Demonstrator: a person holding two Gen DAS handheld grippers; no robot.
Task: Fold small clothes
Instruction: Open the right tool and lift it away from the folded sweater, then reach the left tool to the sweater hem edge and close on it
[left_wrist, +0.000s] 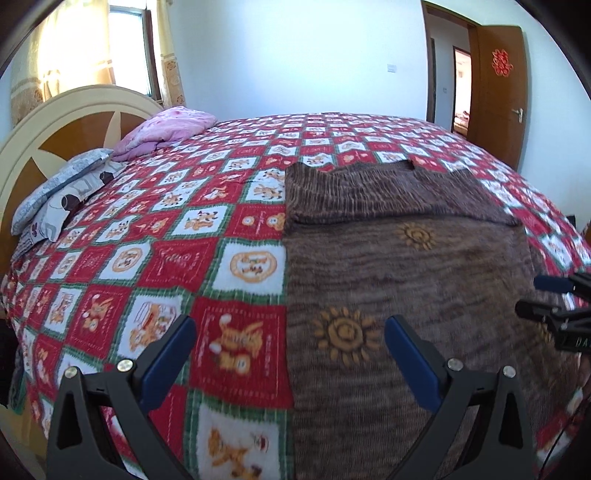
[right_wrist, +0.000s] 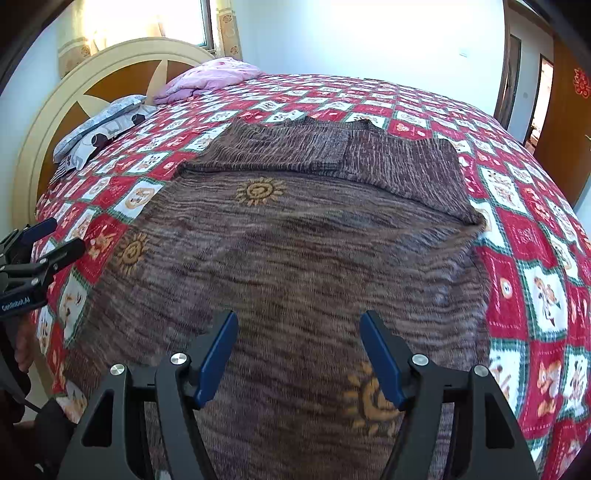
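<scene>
Bedspread (left_wrist: 229, 258), red-and-white check with cartoon animals, covers the whole bed and serves as the work surface; every place below is given relative to it.

Sweater (right_wrist: 295, 240), brown knit with orange sun motifs, lies flat on the bedspread at its near edge. Both sleeves appear already folded in across the far end of the garment, forming a ribbed band there. Judged from this, the fold is partly done: the body is not yet doubled over, and that step looks to be what remains.

Headboard (left_wrist: 55, 129), cream and brown, stands at the bedspread's left end, with a curtained window (left_wrist: 125, 44) behind it.

Door (left_wrist: 498, 92), brown wood, stands open beyond the bedspread's far right corner.

Pink quilt (left_wrist: 170, 129), bundled, sits at the far left of the bedspread by the headboard.

Pillows (left_wrist: 62, 192), grey patterned, stacked just nearer than the pink quilt.

Left gripper (left_wrist: 290, 347): jaws wide apart, holding nothing, hovering over the sweater's left edge.

Right gripper (right_wrist: 299, 354): jaws wide apart, holding nothing, above the sweater's near part.
</scene>
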